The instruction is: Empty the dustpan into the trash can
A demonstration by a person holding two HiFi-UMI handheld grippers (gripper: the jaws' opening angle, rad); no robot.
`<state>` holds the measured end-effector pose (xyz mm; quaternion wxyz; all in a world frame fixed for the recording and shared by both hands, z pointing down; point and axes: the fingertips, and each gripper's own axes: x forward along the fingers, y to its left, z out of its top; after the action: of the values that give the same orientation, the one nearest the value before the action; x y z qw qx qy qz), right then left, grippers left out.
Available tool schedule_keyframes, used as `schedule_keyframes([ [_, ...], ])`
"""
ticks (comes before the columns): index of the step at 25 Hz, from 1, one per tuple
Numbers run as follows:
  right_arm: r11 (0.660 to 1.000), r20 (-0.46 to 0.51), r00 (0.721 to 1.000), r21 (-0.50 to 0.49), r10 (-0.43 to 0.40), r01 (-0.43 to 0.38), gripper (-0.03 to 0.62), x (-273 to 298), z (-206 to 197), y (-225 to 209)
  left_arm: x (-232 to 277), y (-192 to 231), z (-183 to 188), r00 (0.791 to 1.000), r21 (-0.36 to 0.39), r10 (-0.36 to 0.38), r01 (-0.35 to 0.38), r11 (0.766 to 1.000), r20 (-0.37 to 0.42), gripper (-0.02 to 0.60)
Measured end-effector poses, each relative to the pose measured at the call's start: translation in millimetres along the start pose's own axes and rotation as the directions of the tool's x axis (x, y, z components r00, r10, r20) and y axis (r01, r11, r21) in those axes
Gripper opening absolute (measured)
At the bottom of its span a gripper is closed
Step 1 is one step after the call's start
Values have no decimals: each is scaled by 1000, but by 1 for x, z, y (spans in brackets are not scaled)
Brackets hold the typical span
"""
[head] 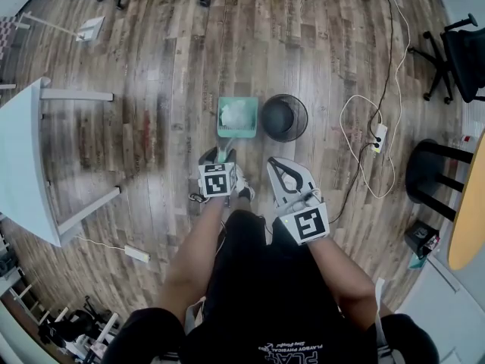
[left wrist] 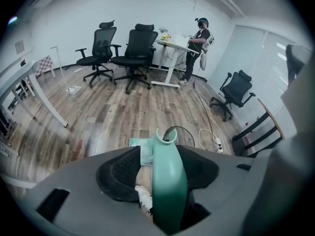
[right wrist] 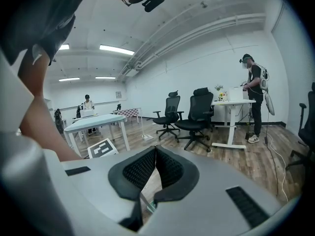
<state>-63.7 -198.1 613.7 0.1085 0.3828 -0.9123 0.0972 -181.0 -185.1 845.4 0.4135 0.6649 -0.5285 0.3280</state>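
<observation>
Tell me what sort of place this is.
Probably an open-plan office or lab workspace: wheeled black office chairs, a white desk, and a power strip with cables trailing over the wood-plank floor.

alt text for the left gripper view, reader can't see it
The handle of a pale green plastic dustpan stands between the left gripper's open black pads. Past it on the wood floor sits a black wire trash can, with black office chairs further back.
</observation>
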Motion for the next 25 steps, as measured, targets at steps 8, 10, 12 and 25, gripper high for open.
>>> schedule_keyframes([
  [8, 1000, -31, 999, 7, -14, 15, 23, -9, -15, -3, 12, 1, -2, 999, -25, 31, -32, 999, -16, 160],
  [10, 1000, -41, 999, 13, -18, 19, 23, -11, -18, -4, 11, 1, -1, 999, -15, 44, -44, 999, -20, 150],
  [12, 1000, -42, 999, 12, -20, 20, 23, -13, -20, -6, 11, 0, 2, 998, 12, 61, -60, 998, -14, 135],
  [25, 1000, -51, 998, 3, -25, 25, 23, -28, -28, -9, 14, -2, -2, 996, 45, 89, -89, 995, 0, 107],
])
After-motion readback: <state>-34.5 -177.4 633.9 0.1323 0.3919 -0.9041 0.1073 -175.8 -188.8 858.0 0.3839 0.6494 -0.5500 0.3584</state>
